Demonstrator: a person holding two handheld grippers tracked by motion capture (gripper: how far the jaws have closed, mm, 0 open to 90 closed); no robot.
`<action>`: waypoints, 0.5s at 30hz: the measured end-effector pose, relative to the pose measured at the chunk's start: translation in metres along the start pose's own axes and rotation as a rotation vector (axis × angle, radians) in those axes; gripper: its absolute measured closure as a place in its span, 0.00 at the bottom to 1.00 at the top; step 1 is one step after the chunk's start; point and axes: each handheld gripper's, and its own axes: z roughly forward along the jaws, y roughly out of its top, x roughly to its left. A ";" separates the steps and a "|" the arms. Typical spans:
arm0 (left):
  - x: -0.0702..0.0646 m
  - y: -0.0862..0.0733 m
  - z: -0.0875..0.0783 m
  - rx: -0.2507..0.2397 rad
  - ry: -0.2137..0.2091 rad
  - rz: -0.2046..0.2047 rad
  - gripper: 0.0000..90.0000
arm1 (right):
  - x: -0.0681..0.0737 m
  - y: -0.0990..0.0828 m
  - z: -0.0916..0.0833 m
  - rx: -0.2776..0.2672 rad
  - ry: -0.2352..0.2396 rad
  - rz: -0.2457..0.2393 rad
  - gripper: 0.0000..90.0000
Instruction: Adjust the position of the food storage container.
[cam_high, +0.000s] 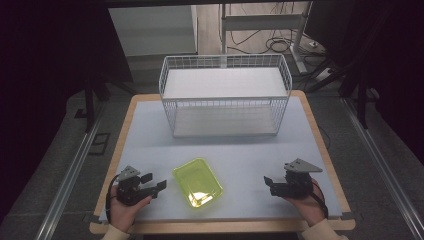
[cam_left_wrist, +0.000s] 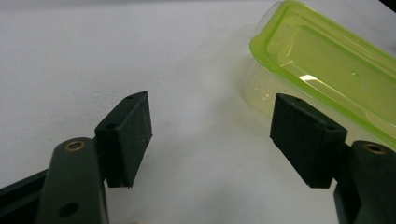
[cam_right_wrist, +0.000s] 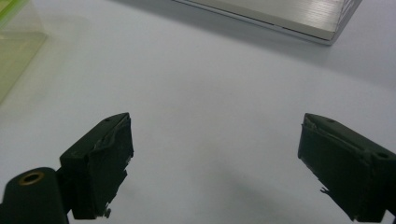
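High view: both my hand-held grippers, left (cam_high: 154, 182) and right (cam_high: 270, 184), stand apart and empty; I'd straddle the green-lidded container (cam_high: 197, 182) squarely before squeezing.

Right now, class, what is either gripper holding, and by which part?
Nothing is held. The left gripper and right gripper both have open, empty jaws, apart from the yellow-green translucent plastic container.
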 end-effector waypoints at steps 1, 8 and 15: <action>0.000 0.000 0.000 0.000 0.001 0.001 0.33 | 0.000 0.000 0.000 0.002 -0.001 -0.002 0.12; -0.003 0.000 -0.003 -0.006 0.011 0.012 0.34 | 0.004 0.001 -0.001 -0.005 -0.003 -0.020 0.13; -0.003 0.002 -0.006 0.001 0.021 0.024 0.41 | 0.004 0.000 0.001 0.003 -0.009 -0.031 0.13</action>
